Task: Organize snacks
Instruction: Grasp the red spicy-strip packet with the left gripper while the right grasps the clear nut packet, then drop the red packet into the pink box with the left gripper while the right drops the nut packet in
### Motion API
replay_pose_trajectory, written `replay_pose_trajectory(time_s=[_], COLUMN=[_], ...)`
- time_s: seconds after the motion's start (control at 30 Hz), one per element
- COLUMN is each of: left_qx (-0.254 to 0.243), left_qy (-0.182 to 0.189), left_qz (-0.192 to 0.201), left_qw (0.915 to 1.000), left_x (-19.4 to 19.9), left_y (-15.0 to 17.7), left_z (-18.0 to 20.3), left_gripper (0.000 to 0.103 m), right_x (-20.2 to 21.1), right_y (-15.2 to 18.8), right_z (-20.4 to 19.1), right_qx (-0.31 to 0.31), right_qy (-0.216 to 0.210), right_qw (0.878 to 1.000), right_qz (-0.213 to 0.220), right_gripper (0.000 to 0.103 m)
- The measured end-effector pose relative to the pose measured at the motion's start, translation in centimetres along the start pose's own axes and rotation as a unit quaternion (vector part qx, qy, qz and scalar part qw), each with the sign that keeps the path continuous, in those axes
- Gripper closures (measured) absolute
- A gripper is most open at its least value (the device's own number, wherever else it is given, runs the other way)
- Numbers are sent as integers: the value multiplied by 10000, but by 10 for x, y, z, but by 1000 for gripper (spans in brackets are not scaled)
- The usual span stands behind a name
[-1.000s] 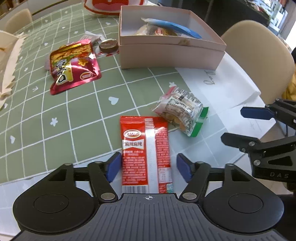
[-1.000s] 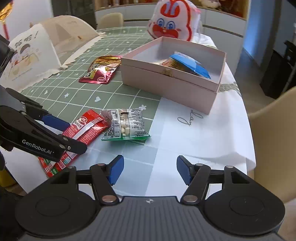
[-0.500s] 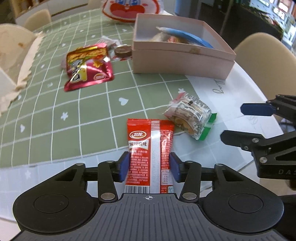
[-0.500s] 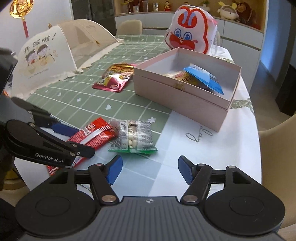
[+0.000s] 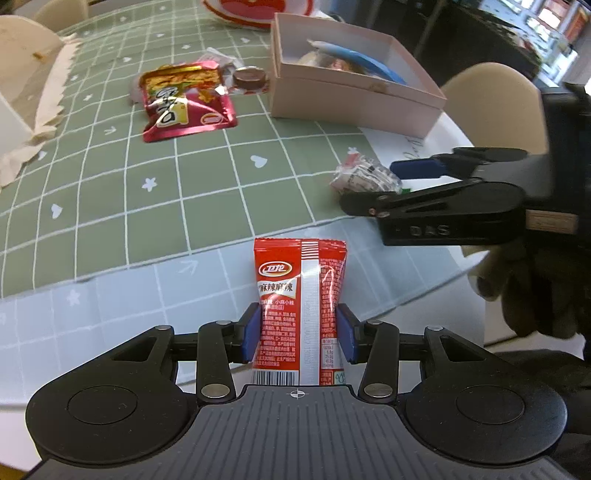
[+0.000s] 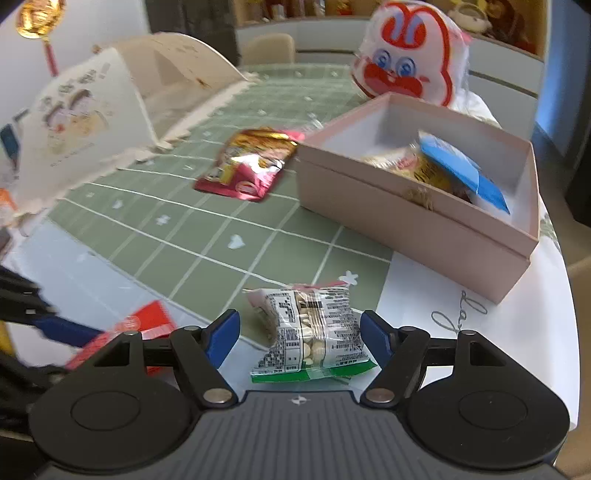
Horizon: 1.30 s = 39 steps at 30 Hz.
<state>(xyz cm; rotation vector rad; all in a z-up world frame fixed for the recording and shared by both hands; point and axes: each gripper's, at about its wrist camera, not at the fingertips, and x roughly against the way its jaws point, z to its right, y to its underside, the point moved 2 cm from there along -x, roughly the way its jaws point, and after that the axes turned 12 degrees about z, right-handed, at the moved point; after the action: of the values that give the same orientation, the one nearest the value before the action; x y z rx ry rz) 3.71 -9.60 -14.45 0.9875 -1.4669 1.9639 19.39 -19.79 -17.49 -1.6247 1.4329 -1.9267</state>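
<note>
The left hand-held gripper (image 5: pixel 300 339), jaws closing, pinches a glossy, flat red sachet (image 5: pixel 300 295). The right hand-held gripper (image 6: pixel 300 336), jaws opening, straddles a crinkly clear peanut packet (image 6: pixel 314 328); a matte pink cardboard box (image 6: pixel 406 214) sits at one o'clock.

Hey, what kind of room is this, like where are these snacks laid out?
Most likely a home dining room: a round table with a green grid tablecloth, beige dining chairs pulled up to it, and a sideboard with shelves of ornaments behind a rabbit-face bag.

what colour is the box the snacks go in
Pale pink outside, white inside; the box shows best in the right wrist view.
</note>
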Motion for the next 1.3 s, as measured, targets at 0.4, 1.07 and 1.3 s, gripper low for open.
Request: replay_pose_trajectory(time_s=[0.4, 1.07, 1.3], left_qx=[-387, -931, -314], left_qy=[1595, 1691, 1671], left_qz=[409, 552, 1385], left_qw=[9856, 9796, 9757], left_x=[35, -165, -128], left_y=[-105, -254, -265], left_z=[-23, 56, 27], left_gripper=[55, 51, 52], right_x=[102, 165, 164], right_y=[-31, -29, -29], right_z=[-5, -19, 6], right_qx=[-894, -1448, -1482], right_qy=[979, 2859, 2956], right_qw=[9906, 9443, 9409], right_qz=[324, 747, 726], right_gripper=[50, 50, 50])
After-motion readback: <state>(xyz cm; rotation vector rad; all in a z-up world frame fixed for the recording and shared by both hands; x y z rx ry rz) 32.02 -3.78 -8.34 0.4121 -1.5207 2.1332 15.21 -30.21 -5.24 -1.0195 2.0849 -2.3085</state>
